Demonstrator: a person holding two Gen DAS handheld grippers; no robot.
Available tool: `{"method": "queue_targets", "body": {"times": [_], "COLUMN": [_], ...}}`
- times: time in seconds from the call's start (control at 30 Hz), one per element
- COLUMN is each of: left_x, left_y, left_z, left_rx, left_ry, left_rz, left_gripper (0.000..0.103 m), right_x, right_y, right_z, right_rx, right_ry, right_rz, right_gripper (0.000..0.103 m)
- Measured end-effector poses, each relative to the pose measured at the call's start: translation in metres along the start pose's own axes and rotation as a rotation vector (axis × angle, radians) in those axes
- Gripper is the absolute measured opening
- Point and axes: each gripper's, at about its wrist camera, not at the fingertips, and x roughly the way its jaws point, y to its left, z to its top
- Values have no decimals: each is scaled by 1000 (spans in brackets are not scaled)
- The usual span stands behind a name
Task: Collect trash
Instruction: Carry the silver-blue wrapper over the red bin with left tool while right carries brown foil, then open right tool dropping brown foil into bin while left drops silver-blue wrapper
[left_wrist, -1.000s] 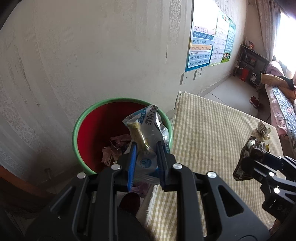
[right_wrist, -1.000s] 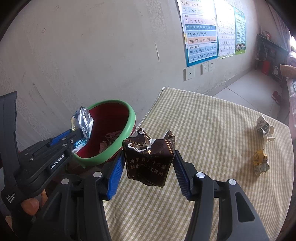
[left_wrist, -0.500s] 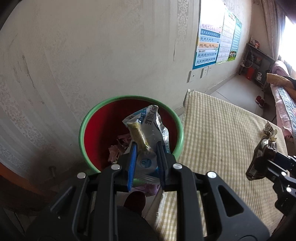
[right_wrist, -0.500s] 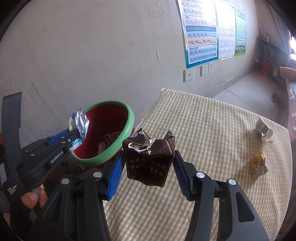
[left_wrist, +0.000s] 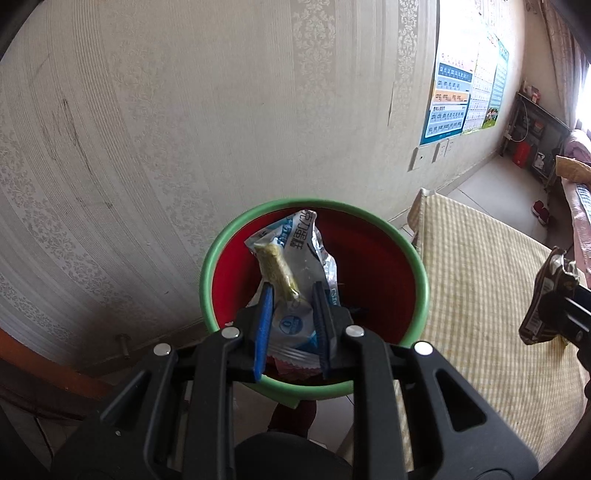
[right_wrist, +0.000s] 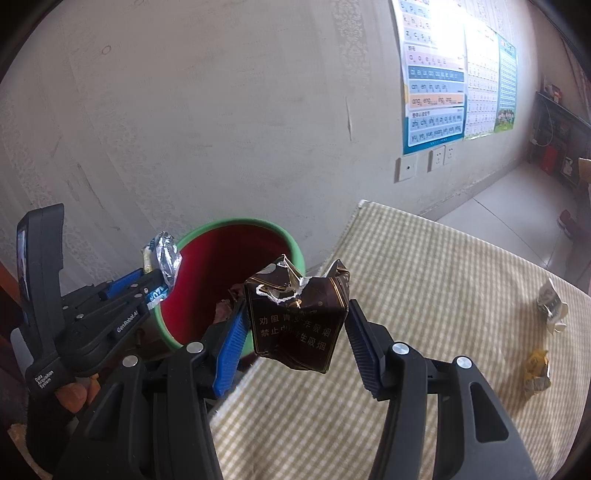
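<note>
Foil-and-blue snack wrapper (left_wrist: 291, 280): pinched between the pads of the left gripper (left_wrist: 291, 321), held directly over the mouth of the red bin (left_wrist: 373, 266) with its green rim. Advice: let go only while the wrapper hangs well inside the rim. Crushed brown carton (right_wrist: 299, 317): clamped in the right gripper (right_wrist: 295, 332), beside the bin, not yet over it. Checked yellow cloth (right_wrist: 424, 295): covers the surface right of the grippers; two scraps lie far off. Pale patterned wall beyond, posters (right_wrist: 434, 85) and sockets.

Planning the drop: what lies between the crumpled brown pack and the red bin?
Only the green rim: the brown pack overlaps the red bin, right wrist view.
</note>
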Motion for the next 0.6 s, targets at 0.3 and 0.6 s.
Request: {"method": "queue_targets", "body": {"times": [0.3, 0.6], "left_x": [22, 51], "left_y": [17, 27], "left_z": [6, 21], "left_rx": [-18, -54], "left_ry": [31, 74], "left_rz": [4, -34], "left_gripper": [20, 20], "right_x": [25, 63], "right_y": [20, 28], "right_z": [16, 44], "right_rx": [-27, -3], "right_ry": [14, 42], "right_rz": [32, 95], "right_gripper": [53, 53]}}
